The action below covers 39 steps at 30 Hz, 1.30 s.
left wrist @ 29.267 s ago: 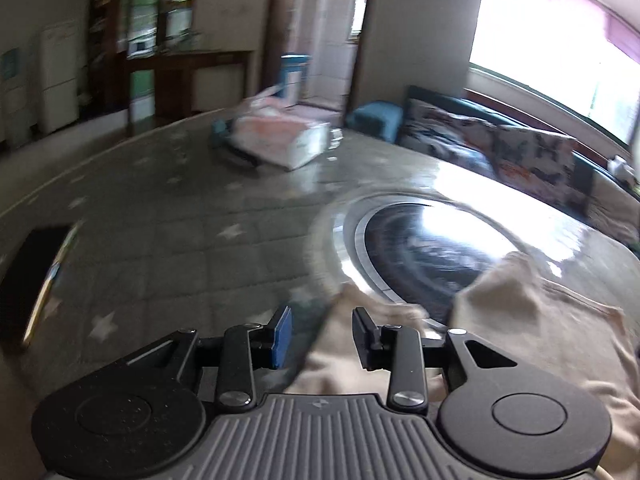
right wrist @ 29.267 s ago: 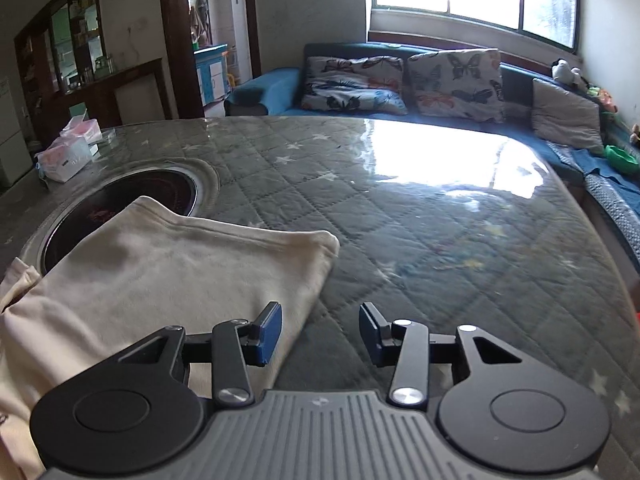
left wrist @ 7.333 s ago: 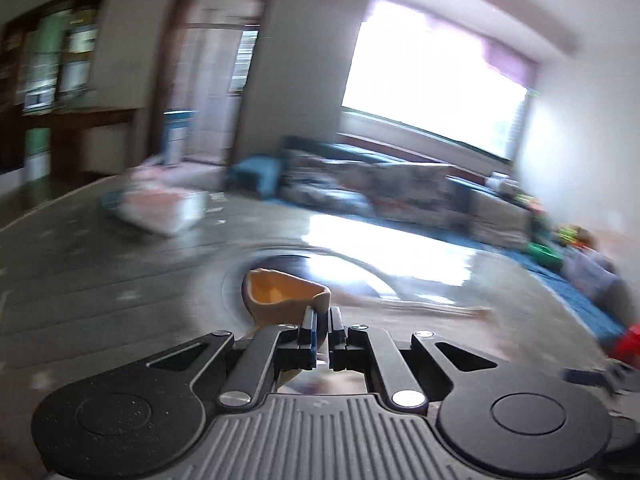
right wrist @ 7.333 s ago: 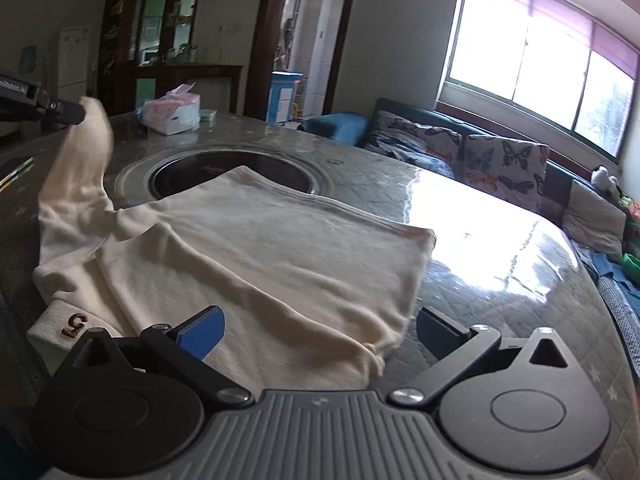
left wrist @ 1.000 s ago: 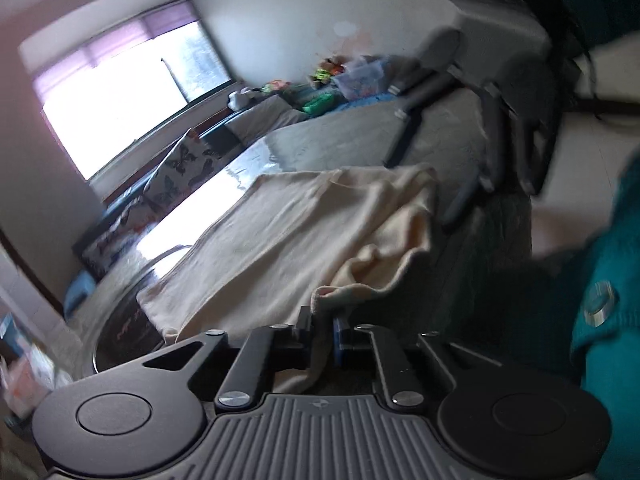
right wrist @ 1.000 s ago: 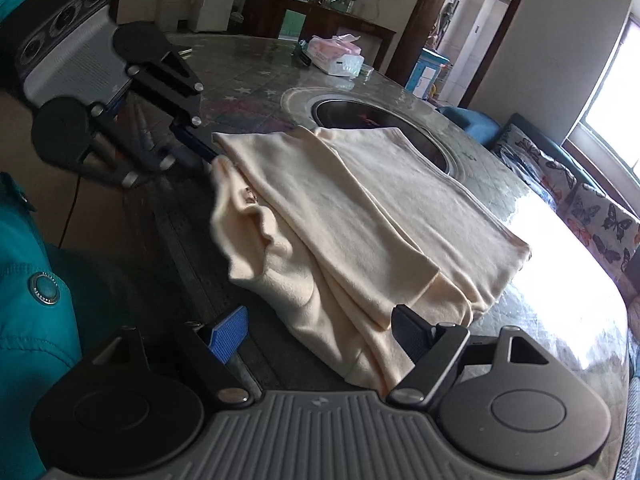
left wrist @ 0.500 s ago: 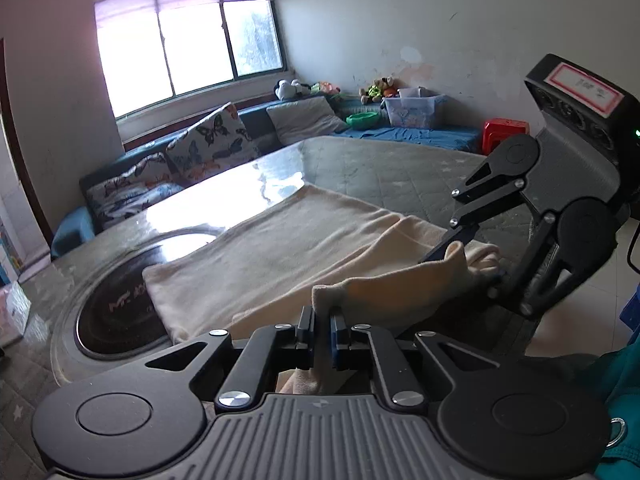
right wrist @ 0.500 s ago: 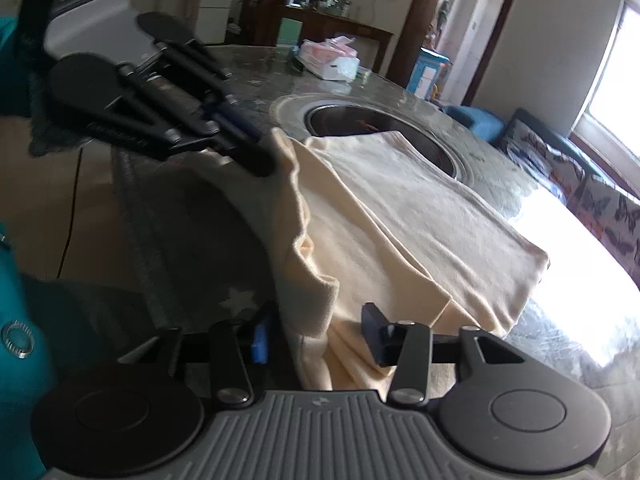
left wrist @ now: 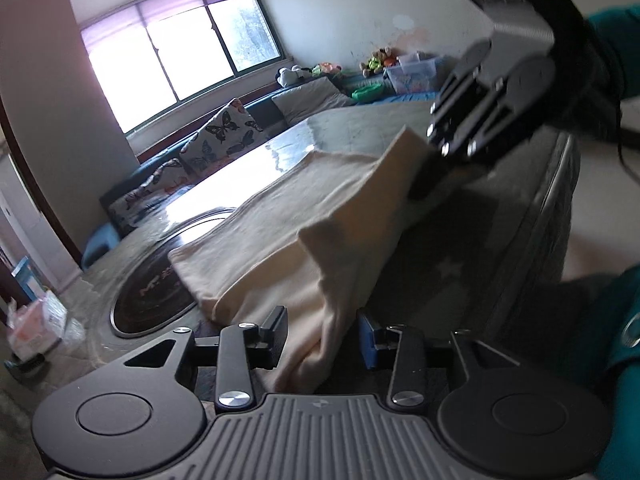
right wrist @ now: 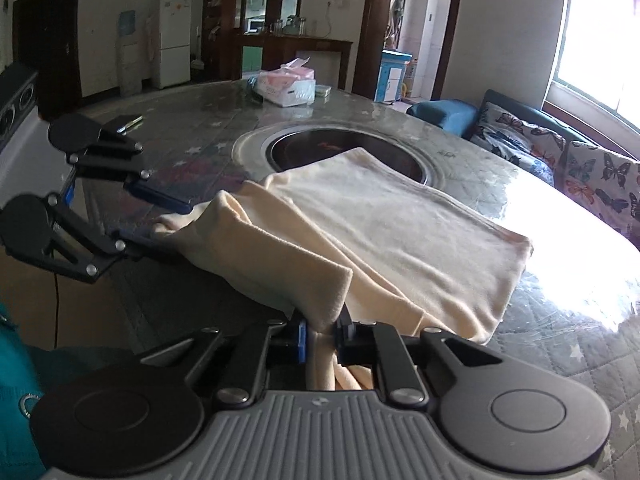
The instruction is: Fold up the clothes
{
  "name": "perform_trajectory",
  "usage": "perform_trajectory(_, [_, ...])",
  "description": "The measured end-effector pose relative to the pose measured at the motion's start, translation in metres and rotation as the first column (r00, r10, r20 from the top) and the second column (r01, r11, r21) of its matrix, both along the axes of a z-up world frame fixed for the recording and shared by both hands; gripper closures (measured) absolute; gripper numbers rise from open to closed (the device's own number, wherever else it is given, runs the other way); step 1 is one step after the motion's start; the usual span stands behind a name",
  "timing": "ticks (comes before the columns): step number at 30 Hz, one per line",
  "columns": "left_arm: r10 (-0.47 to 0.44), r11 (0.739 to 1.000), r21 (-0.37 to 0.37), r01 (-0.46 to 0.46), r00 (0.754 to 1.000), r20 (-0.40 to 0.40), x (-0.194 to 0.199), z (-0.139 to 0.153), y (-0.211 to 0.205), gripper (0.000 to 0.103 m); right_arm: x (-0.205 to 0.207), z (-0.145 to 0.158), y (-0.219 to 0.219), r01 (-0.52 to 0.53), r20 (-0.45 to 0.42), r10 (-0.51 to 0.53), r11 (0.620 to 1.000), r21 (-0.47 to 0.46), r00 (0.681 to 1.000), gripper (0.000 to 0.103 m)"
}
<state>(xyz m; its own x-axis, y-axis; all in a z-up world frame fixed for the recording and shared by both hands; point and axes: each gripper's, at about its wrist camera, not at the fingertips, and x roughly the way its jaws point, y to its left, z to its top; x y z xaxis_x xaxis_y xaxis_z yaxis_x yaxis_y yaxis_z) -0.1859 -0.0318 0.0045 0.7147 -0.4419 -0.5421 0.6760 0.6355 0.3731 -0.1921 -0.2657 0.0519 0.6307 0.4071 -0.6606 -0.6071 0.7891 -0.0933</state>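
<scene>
— Left wrist view, what have I got?
— My left gripper (left wrist: 323, 334) has its jaws spread, cream garment (left wrist: 304, 220) lying loose between them. The cloth runs toward 1 o'clock across the table (left wrist: 516, 220), where my right gripper (left wrist: 420, 190) pinches its far end.

— And the right wrist view?
— The right gripper (right wrist: 322, 330) is clamped on a raised fold (blue pad showing). The garment (right wrist: 400, 224) spreads toward 1 o'clock; the left gripper (right wrist: 160, 220) sits at 10 o'clock, released.
</scene>
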Motion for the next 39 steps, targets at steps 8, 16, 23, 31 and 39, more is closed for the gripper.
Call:
perform_trajectory(8, [-0.019, 1.0, -0.018, 0.019, 1.0, 0.003, -0.005, 0.01, 0.003, 0.097, -0.014, 0.006, -0.002, 0.014, 0.043, -0.015, 1.0, 0.019, 0.999, 0.093])
perform_trajectory(16, [-0.062, 0.994, -0.095, 0.058, 0.997, -0.035, -0.039, 0.039, 0.009, 0.097, -0.045, 0.029, -0.013, -0.038, 0.053, 0.037, 0.999, 0.018, 0.998, 0.094])
perform_trajectory(23, [-0.076, 0.986, -0.15, 0.069, 0.996, -0.044, -0.051, 0.059, 0.01, 0.097, -0.076, 0.055, -0.022, -0.067, 0.028, 0.066, 0.997, 0.038, 0.997, 0.094])
perform_trajectory(31, [0.016, 0.985, -0.174, -0.017, 1.0, -0.009, 0.008, 0.066, 0.004, 0.097, -0.029, 0.067, -0.021, -0.039, 0.067, 0.036, 0.998, 0.046, 0.997, 0.094])
perform_trajectory(39, [0.137, 0.98, -0.138, -0.145, 0.989, -0.063, 0.084, 0.045, -0.015, 0.097, 0.056, 0.065, -0.026, -0.004, 0.05, 0.002, 0.999, 0.033, 0.999, 0.094])
